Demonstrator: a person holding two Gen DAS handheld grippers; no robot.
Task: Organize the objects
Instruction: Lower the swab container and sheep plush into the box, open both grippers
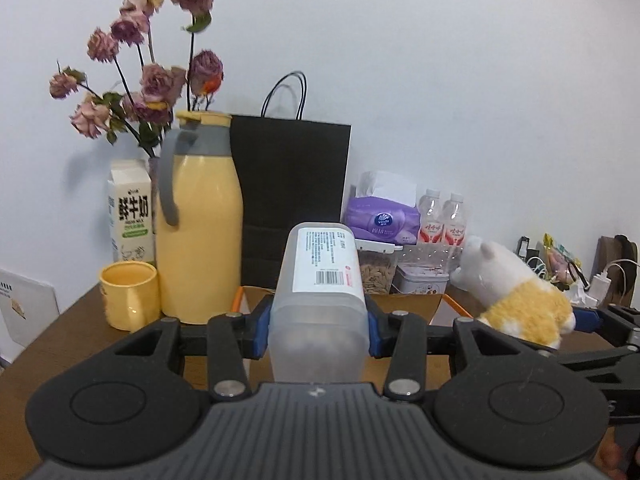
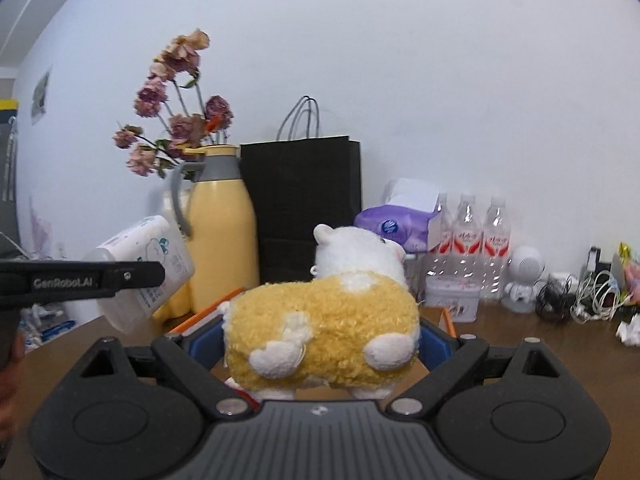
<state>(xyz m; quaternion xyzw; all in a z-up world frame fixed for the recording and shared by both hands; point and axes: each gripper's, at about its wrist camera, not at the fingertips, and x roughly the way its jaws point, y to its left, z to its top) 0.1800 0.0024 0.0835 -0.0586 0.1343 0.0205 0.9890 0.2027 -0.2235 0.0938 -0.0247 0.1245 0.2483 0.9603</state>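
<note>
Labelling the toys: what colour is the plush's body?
Yellow with white patches, on the plush toy; right wrist view shows it best.

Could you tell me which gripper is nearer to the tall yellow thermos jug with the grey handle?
Left. The left gripper, holding a translucent plastic container, sits just right of the jug; the right gripper, gripping the plush toy, is farther right.

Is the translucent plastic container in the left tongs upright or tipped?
Tipped. The translucent container leans at an angle in the left tongs, held off the table; the left wrist view shows its barcode label facing up.
</note>
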